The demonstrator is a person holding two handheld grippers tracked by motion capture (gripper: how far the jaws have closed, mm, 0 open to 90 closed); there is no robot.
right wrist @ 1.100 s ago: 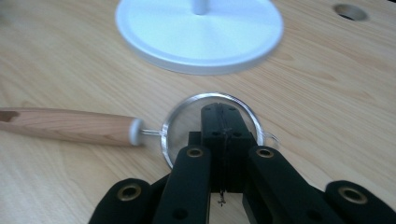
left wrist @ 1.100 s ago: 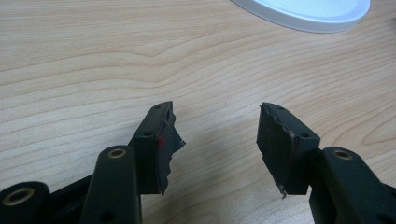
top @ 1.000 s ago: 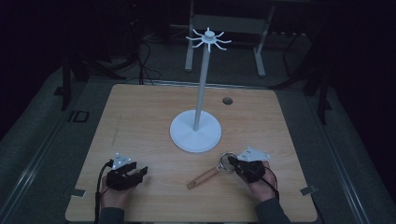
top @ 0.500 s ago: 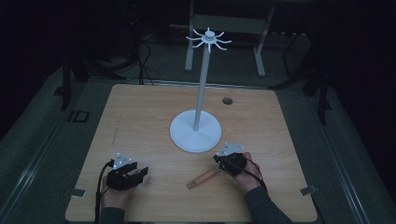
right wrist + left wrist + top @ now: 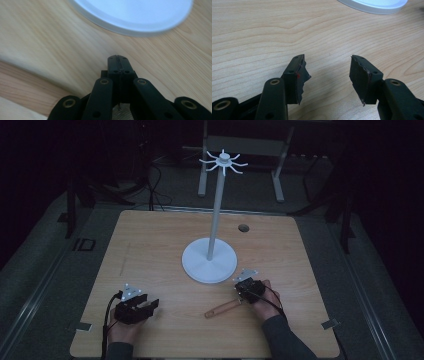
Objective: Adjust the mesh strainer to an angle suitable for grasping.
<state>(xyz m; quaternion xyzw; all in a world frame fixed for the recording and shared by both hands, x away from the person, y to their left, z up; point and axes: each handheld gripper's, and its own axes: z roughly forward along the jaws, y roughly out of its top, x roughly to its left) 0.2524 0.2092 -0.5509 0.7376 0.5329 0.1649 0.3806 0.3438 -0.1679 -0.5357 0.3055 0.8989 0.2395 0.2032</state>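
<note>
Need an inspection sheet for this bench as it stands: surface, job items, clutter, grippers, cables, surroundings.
Surface: wooden table, bare, round hole near far edge.
Job's things: white hook stand upright at centre; wooden-handled tool flat, its end at the right gripper.
Clutter: grey tabs at the near corners.
Grippers: left gripper open, nothing between its fingers; right gripper shut, pointing at the stand base, grip on the tool not clear.
Cables: black cable trails from left gripper; loose cables on floor.
Surroundings: dark room, metal frame beyond the table.
</note>
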